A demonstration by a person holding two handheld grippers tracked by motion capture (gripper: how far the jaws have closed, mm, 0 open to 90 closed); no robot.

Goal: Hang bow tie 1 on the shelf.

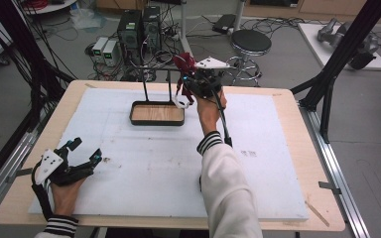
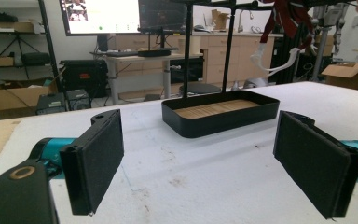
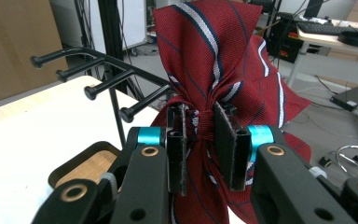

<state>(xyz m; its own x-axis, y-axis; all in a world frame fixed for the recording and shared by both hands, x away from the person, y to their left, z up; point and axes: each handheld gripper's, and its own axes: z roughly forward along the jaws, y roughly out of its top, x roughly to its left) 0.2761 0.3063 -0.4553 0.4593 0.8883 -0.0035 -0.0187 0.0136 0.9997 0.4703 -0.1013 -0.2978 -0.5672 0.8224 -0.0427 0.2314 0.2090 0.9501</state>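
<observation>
High view first, and we list from largest down. Wooden table (image 1: 287,106): pale top, its rim showing as a narrow border on all four sides. White board (image 1: 154,163): it covers nearly the whole tabletop, lightly scuffed, and we see a wide bare stretch of it between the two hands.

Black tray (image 1: 157,113), wood-lined, shallow-walled: it sits on the far half of the board, well apart from every board edge. Two thin black posts (image 1: 145,87) rise from its far side; in the right gripper view these carry a rack of four knob-ended pegs (image 3: 103,70) jutting out level over the table.

Red striped tie (image 3: 214,60), bunched: we find it held in the air at the far right of the tray, beside the pegs and close to the rack's top, with a white loop (image 1: 181,101) hanging below it.

Right gripper (image 1: 198,82): raised above the board at the tray's right end, jaws drawn narrow and clamped on the tie's gathered waist, cloth spilling above and below the pads (image 3: 226,144).

Left gripper (image 1: 74,158): resting low at the board's near-left corner, close to the left edge, jaws spread wide with nothing between them. In the left gripper view we look between its pads (image 2: 98,158) across bare board to the tray's near wall.
</observation>
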